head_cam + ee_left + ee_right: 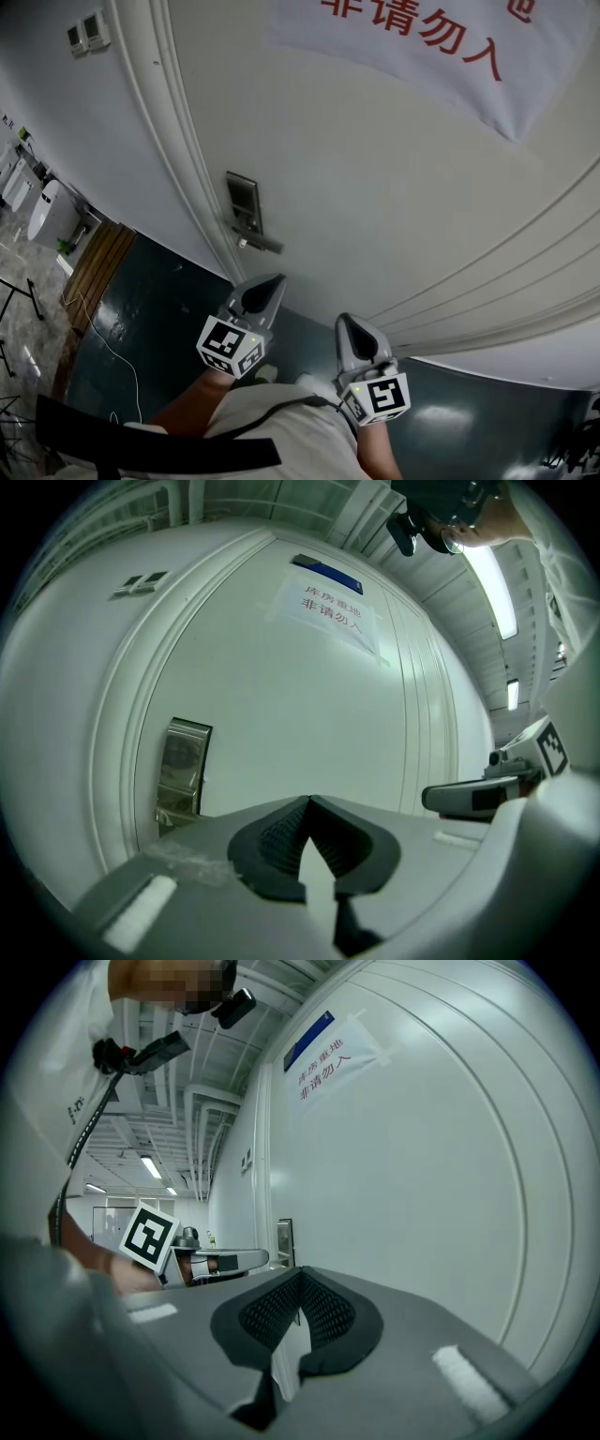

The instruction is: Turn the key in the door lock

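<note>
A silver lock plate [242, 201] with a lever handle [259, 242] sits on the white door [394, 187]. I cannot make out a key. My left gripper [277, 279] is shut and empty, held just below and right of the handle without touching it. In the left gripper view its jaws [307, 802] meet, and the lock plate [181, 767] stands apart at the left. My right gripper [343, 320] is further right and lower, also shut with nothing in it. In the right gripper view its jaws [300, 1272] are closed, with the left gripper [221, 1262] and lock plate [285, 1238] beyond.
A white paper notice with red characters [441, 47] is taped high on the door. The door frame [169, 141] runs along the left, with wall switches [87, 34] beyond it. A dark floor with a white cable [112, 352] lies below.
</note>
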The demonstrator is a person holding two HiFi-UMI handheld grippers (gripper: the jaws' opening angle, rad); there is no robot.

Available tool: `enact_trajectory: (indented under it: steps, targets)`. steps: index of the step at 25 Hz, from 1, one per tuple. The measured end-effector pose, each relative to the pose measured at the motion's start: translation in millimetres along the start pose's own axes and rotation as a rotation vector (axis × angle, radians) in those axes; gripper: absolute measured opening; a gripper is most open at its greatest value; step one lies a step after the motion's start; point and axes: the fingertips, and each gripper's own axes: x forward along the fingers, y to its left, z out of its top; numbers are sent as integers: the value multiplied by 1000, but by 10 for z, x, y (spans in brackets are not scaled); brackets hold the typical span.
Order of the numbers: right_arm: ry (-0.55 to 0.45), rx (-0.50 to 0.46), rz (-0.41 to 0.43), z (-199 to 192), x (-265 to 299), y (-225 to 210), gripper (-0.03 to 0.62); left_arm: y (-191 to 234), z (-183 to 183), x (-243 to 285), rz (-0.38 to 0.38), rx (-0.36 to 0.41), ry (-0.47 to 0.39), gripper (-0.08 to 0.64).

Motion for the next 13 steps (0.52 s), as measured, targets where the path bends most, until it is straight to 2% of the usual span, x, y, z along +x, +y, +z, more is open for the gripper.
enact_trajectory:
  steps: [5, 13]
  targets:
    - [7, -9, -10, -28, 50, 18, 8, 86, -36, -8, 16, 0, 5, 5]
    - [13, -17, -37, -52, 98, -7, 8, 78, -78, -4, -7, 18, 14, 5]
